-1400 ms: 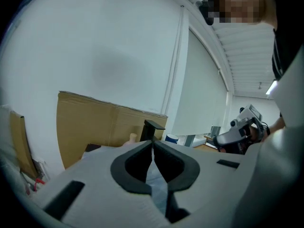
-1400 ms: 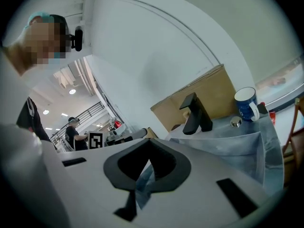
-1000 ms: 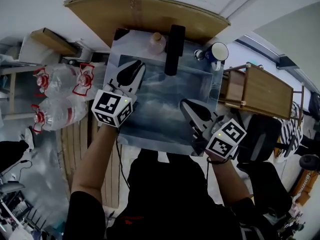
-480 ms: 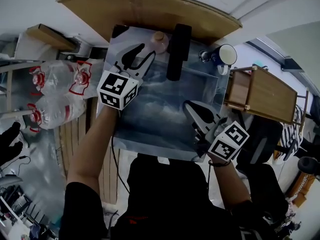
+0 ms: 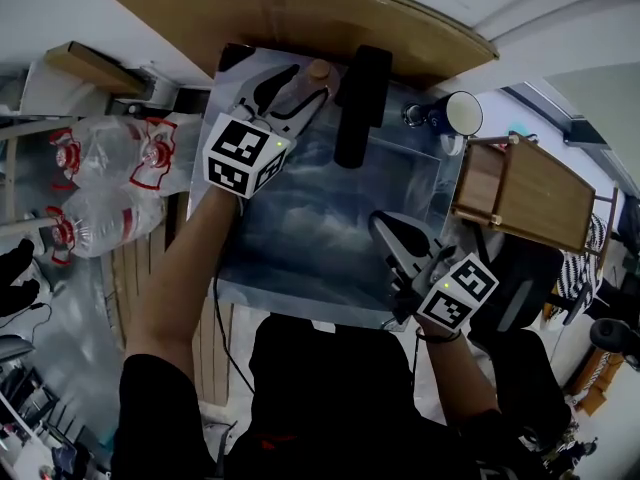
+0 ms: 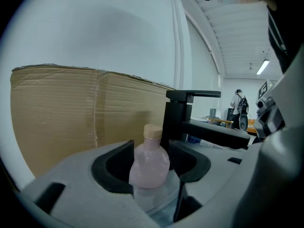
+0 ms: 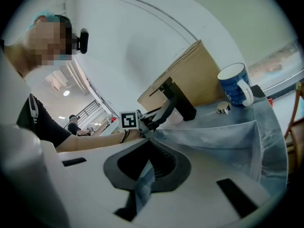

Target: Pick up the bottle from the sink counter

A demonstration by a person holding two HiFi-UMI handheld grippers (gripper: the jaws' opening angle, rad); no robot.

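Observation:
A small pink bottle [image 5: 314,80] with a tan cap stands at the back edge of the steel sink [image 5: 300,218], just left of the black faucet [image 5: 357,103]. My left gripper [image 5: 296,92] reaches around it; its jaws are opening and stand wide. In the left gripper view the bottle [image 6: 152,133] is upright between the two dark pads [image 6: 118,163], and I see no firm press on it. My right gripper [image 5: 388,226] hangs over the sink's front right part with its jaws together and nothing in them [image 7: 147,164].
A cardboard sheet [image 5: 300,18] stands behind the sink. A blue mug [image 5: 455,114] sits on the counter at the back right. A wooden stool [image 5: 525,183] is at the right. Large plastic water bottles [image 5: 110,163] lie at the left.
My left gripper has moved from the sink's left side toward the back wall and opened around the pink bottle. The right gripper has barely moved.

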